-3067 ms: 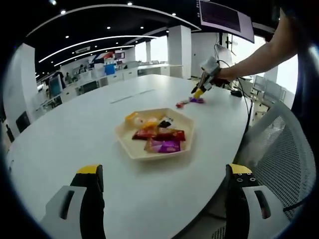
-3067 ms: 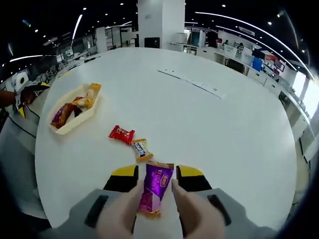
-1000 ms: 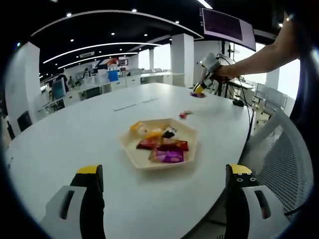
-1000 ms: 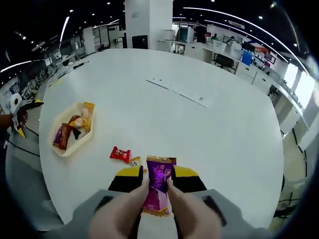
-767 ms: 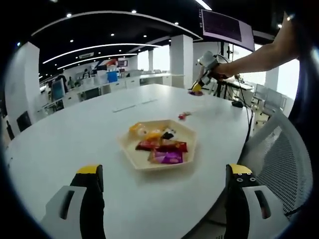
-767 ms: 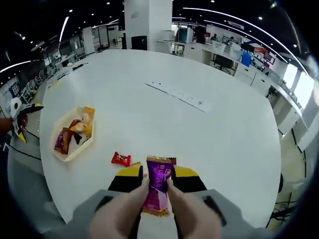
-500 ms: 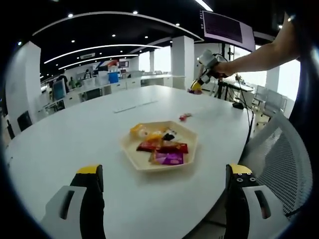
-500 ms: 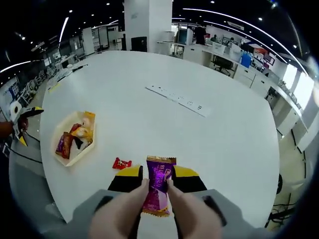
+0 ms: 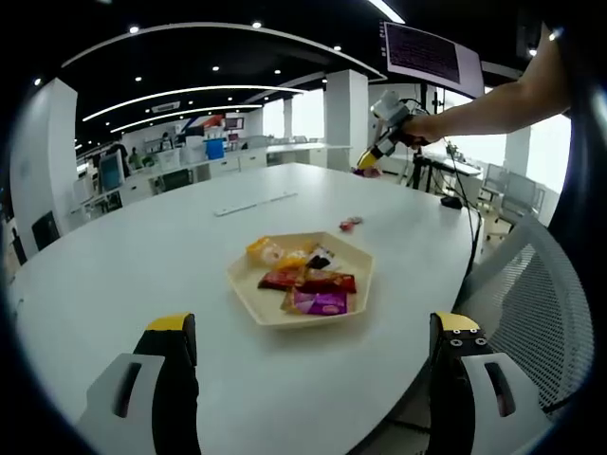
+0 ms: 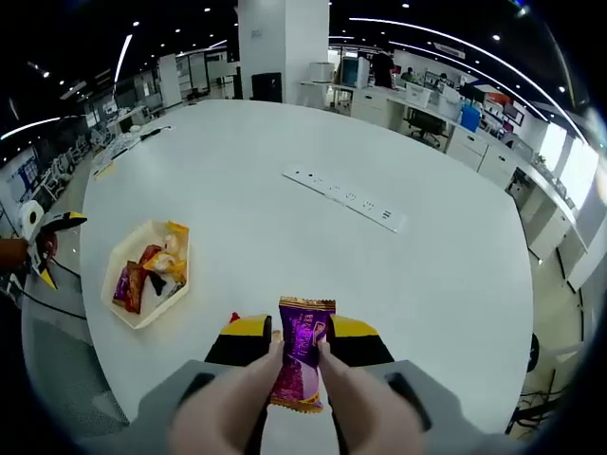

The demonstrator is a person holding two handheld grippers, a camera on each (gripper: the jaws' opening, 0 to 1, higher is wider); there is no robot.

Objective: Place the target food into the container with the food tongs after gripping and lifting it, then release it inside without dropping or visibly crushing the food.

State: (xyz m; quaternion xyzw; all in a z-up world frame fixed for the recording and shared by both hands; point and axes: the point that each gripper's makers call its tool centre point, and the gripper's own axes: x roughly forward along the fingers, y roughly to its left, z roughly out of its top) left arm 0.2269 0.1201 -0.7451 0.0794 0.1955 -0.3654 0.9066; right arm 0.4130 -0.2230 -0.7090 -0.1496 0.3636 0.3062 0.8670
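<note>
Left gripper view
Left claw point(image 9: 308, 365): we see its jaws spread wide, holding nothing, low over the near edge of the table point(image 9: 123, 256)
Tray point(image 9: 302, 284): just beyond this claw, middle of the table, already holding several wrapped snacks
Right claw point(image 9: 372, 157): raised far to the right, well apart from the tray

Right gripper view
Right claw point(image 10: 292, 343): we see it closed on the purple candy point(image 10: 300, 351), wrapper upright, long axis running along the jaws
Tray point(image 10: 120, 254): lies to the left and a bit farther out, well apart from the candy
Coming move: we judge the carry must go leftward, then down over the tray
</note>
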